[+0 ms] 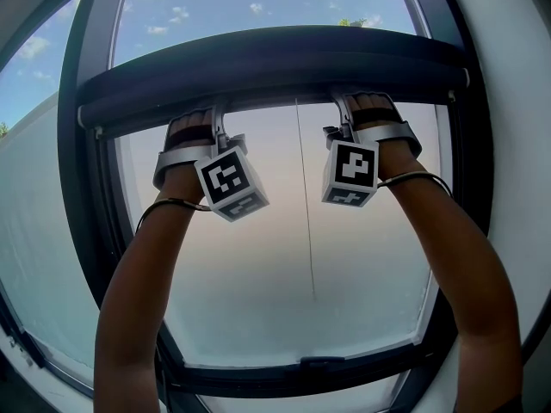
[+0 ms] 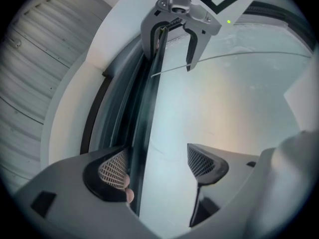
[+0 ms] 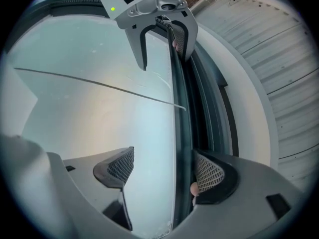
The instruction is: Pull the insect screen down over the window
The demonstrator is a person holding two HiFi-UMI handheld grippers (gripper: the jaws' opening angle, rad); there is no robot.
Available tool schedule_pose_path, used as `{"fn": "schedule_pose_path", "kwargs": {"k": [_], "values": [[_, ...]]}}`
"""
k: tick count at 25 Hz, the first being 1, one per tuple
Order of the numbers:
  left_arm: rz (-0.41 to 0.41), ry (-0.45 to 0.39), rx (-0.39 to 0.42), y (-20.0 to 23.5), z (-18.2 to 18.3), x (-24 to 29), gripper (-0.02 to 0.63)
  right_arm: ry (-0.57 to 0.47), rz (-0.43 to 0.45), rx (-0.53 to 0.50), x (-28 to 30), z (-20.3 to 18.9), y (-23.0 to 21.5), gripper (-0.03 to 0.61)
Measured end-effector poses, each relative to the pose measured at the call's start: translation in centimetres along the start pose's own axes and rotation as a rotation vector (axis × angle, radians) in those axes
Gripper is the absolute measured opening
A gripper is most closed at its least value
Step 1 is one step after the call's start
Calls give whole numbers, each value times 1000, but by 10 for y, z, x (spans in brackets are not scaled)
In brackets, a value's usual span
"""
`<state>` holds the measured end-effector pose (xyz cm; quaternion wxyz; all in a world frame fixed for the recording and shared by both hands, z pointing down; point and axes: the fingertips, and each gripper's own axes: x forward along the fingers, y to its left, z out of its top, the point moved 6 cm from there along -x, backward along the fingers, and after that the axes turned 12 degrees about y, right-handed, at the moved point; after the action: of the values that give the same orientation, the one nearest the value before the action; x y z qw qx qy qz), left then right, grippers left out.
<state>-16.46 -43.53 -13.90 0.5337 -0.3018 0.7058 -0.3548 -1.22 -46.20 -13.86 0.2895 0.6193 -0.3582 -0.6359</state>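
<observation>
The insect screen's dark pull bar (image 1: 275, 63) runs across the upper window. Both arms reach up to its lower edge. My left gripper (image 1: 217, 132) is under the bar's left part and my right gripper (image 1: 349, 123) under its right part. In the left gripper view the bar's edge (image 2: 144, 133) passes between the jaws of my left gripper (image 2: 157, 166), close beside the left pad (image 2: 112, 169) and clear of the right pad. In the right gripper view the bar (image 3: 182, 133) lies beside the right pad (image 3: 209, 173) of my right gripper (image 3: 164, 171). Both grippers are open.
A thin cord (image 1: 306, 213) hangs down the middle of the pane. The dark window frame (image 1: 82, 188) curves round the sides and its bottom rail (image 1: 301, 372) lies below. A corrugated ceiling (image 3: 269, 44) is overhead.
</observation>
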Motion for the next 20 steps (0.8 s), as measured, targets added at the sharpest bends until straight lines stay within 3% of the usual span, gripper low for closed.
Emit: {"fn": "schedule_pose_path", "kwargs": {"k": [4, 7, 20], "values": [[2, -17, -16, -8, 0, 1, 402, 12, -2, 7, 1, 1, 7, 408], [-1, -24, -40, -9, 1, 1, 423, 25, 0, 10, 1, 2, 8, 409], [-90, 37, 66, -20, -3, -11, 423, 52, 94, -50, -9, -3, 22, 410]]}}
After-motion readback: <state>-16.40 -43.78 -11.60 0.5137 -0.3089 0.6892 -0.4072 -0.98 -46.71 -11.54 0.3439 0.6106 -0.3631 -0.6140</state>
